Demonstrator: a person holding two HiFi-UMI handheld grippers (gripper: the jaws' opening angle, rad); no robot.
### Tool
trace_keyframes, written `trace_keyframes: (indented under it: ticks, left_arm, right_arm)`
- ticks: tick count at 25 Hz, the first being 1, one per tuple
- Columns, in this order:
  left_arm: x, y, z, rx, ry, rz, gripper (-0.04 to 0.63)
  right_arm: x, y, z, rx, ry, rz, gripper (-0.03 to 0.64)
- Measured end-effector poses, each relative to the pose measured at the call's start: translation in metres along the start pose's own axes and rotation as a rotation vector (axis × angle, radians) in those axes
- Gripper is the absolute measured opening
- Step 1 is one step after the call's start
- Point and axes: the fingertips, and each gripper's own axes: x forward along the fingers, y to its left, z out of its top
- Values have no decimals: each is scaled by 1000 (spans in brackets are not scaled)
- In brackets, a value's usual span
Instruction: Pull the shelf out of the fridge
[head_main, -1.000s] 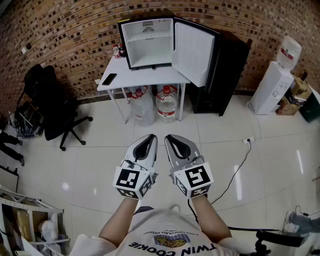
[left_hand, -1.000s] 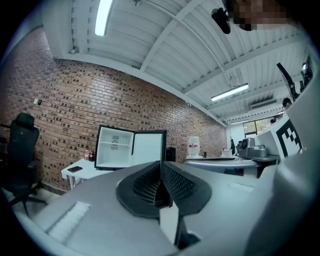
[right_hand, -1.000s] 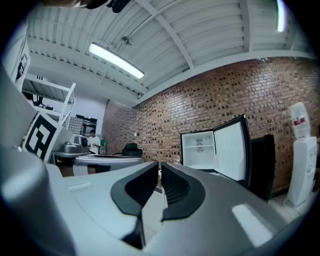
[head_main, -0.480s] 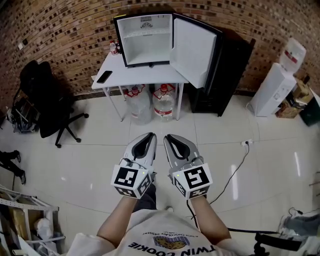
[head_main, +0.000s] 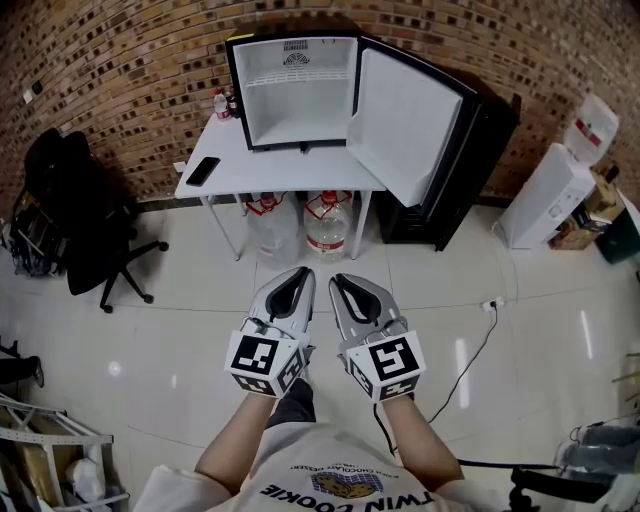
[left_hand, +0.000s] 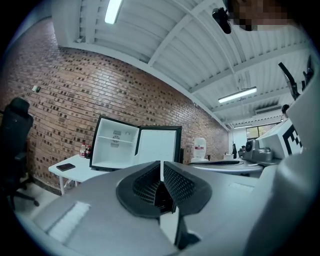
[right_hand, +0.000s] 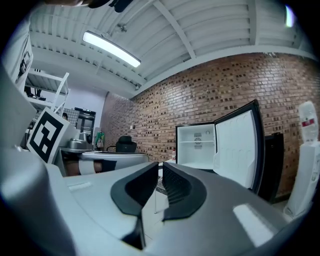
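A small black fridge (head_main: 293, 90) stands on a white table (head_main: 225, 175) against the brick wall, its door (head_main: 405, 125) swung open to the right. Inside, a thin white shelf (head_main: 297, 76) spans the upper part; it also shows in the left gripper view (left_hand: 116, 142) and the right gripper view (right_hand: 196, 141). My left gripper (head_main: 297, 284) and right gripper (head_main: 348, 285) are side by side over the floor, well short of the fridge. Both are shut with nothing between their jaws.
Two water jugs (head_main: 325, 225) stand under the table. A phone (head_main: 202, 171) and bottles (head_main: 222, 103) are on the tabletop. A black office chair (head_main: 75, 220) is at the left, a black cabinet (head_main: 470, 170) and white water dispenser (head_main: 555, 180) at the right. A cable (head_main: 470, 360) crosses the floor.
The fridge and table have shifted slightly in the head view and appear nearer. Both grippers keep their pose, side by side and shut.
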Motion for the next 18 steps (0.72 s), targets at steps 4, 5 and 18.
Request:
trace_keyframes:
  ticks: [4, 5, 18]
  left_arm:
    - [30, 44, 7, -21, -6, -6, 9]
    - [37, 55, 9, -28, -8, -9, 9]
    - [116, 177, 27, -71, 3, -45, 9]
  right_arm:
    - [51, -11, 6, -20, 19, -9, 21]
    - [64, -13, 8, -23, 23, -13, 21]
    - [206, -43, 21, -27, 61, -55, 21]
